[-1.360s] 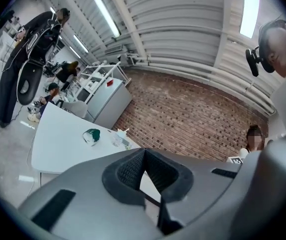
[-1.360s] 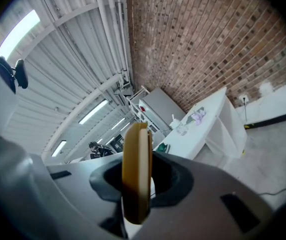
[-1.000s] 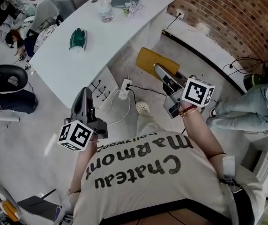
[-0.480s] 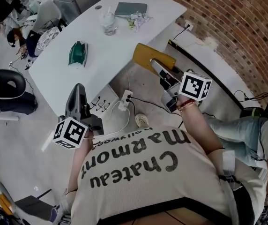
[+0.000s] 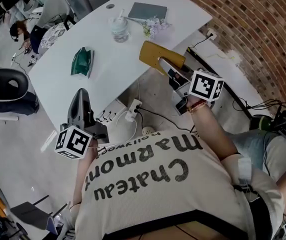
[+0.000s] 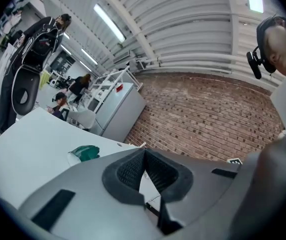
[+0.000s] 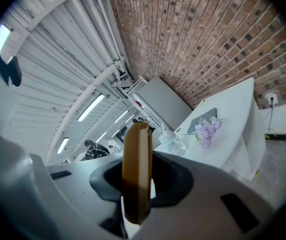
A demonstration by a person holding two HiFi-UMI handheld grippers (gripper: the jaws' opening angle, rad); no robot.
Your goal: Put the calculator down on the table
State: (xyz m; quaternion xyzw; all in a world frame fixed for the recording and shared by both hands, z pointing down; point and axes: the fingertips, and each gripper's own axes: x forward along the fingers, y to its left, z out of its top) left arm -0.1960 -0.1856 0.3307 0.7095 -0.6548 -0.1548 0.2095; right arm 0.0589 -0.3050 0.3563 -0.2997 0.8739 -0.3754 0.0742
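Observation:
The mustard-yellow calculator (image 5: pixel 159 59) is clamped in my right gripper (image 5: pixel 170 70), which is shut on its near end. It is held level, with its far end reaching the near edge of the white table (image 5: pixel 108 59). The right gripper view shows the calculator (image 7: pixel 137 171) edge-on and upright between the pads, and the table (image 7: pixel 235 109) lies ahead. My left gripper (image 5: pixel 81 98) is shut with nothing in it, near the table's front-left edge. In the left gripper view its pads (image 6: pixel 133 171) meet at the tip and the table (image 6: pixel 28 149) spreads in front of them.
On the table are a green object (image 5: pixel 81 62), a glass jar (image 5: pixel 120 30), lilac flowers (image 5: pixel 155 26) and a grey notebook (image 5: pixel 147 11). A power strip with cables (image 5: pixel 133 104) lies on the floor below. A black chair (image 5: pixel 5 84) stands left and a brick wall (image 5: pixel 253 29) right.
Both grippers have moved forward toward the table. The calculator, earlier over the floor, now reaches the table's near edge. Neither gripper's jaws have changed.

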